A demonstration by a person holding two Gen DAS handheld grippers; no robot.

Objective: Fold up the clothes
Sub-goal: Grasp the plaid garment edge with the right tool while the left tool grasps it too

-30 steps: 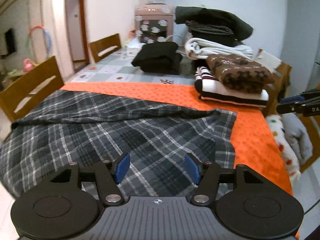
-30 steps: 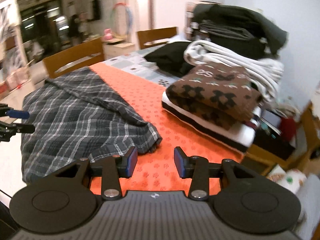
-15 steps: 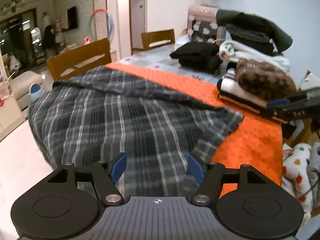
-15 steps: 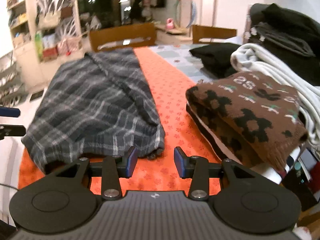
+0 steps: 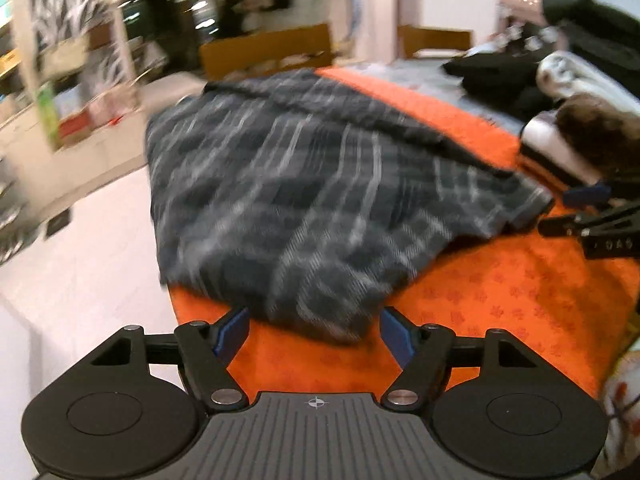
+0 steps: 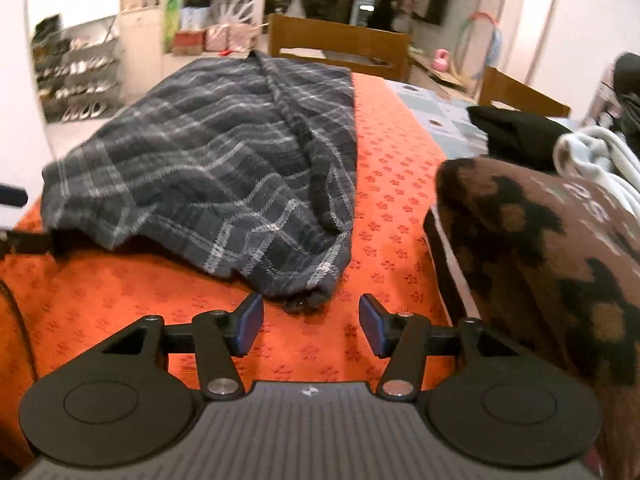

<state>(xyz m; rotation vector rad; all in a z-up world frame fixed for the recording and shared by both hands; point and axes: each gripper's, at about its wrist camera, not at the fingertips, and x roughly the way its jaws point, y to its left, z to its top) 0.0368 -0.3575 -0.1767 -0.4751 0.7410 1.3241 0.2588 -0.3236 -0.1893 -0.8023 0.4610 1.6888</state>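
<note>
A dark grey plaid garment [image 5: 304, 200] [image 6: 216, 160] lies spread on an orange paw-print cloth [image 5: 500, 300] [image 6: 120, 292] over the table. My left gripper [image 5: 314, 330] hovers just before the garment's near corner, its jaws opening, with a fold of plaid lying between the blue pads without being pressed. My right gripper [image 6: 310, 322] sits low at another corner of the garment; its jaws are opening too, and the dark hem tip lies just ahead of them, untouched. The right gripper [image 5: 588, 220] also shows at the right edge of the left wrist view.
A stack of folded clothes topped by a brown patterned sweater [image 6: 540, 248] [image 5: 600, 136] stands close on the right. Black folded clothes [image 6: 516, 132] and white ones [image 6: 600, 156] lie behind it. Wooden chairs [image 6: 340, 46] [image 5: 264, 50] line the far side. Shelving [image 6: 80, 64] stands beyond the table.
Both grippers have swung round, dropped toward the cloth and closed in on the garment's near corners. Both pairs of jaws stand wider than before.
</note>
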